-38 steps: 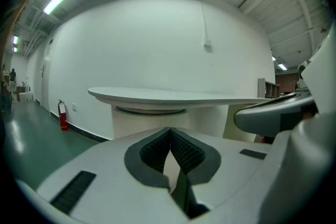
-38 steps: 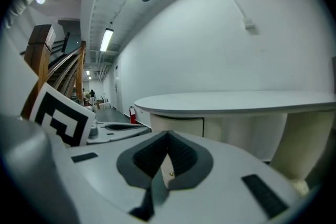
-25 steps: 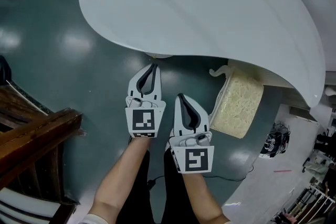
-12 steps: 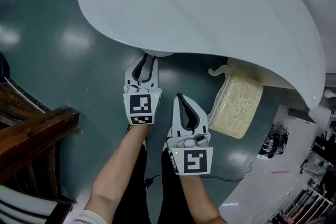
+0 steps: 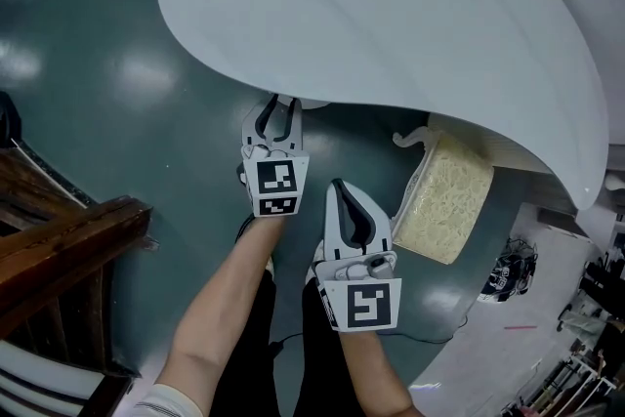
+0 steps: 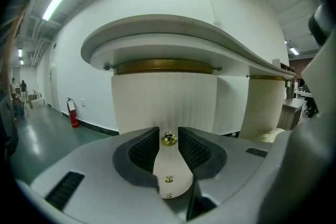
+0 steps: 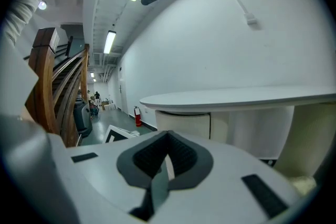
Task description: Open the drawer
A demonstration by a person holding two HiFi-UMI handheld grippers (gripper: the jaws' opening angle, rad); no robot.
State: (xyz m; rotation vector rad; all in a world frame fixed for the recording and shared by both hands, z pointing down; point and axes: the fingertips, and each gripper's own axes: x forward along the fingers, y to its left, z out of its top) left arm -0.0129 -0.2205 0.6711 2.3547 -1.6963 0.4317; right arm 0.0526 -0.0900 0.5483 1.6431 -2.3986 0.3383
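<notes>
Using the knob [image 6: 168,138] as the reference: small, brass, sitting on the ribbed cream drawer front [image 6: 164,102], with the white counter [image 5: 391,15] overhanging right above it. Reading the left tool [image 5: 278,109] as lined up on the knob. Straddling it with a narrow gap, pads just beside it on either flank, catching it at the tips rather than deep in the throat. Not seeing a definite pinch, so treating it as not yet gripped. Reading the right tool [image 7: 168,136] as closed on nothing, hanging well back from the knob and off to the person's right of it. Clearly the farther one, so counting it out for this move. Judging the drawer front shut or near it, with no opening showing around the knob. Taking the knob's stem as pointing straight out of the front, in line with the left tool. Expecting the pull to run back along that same axis, away from the front and toward the person. Flagging one risk: gripping a small round knob at the tips only, so likely slipping off if pulling before closing fully or pulling off-axis.
</notes>
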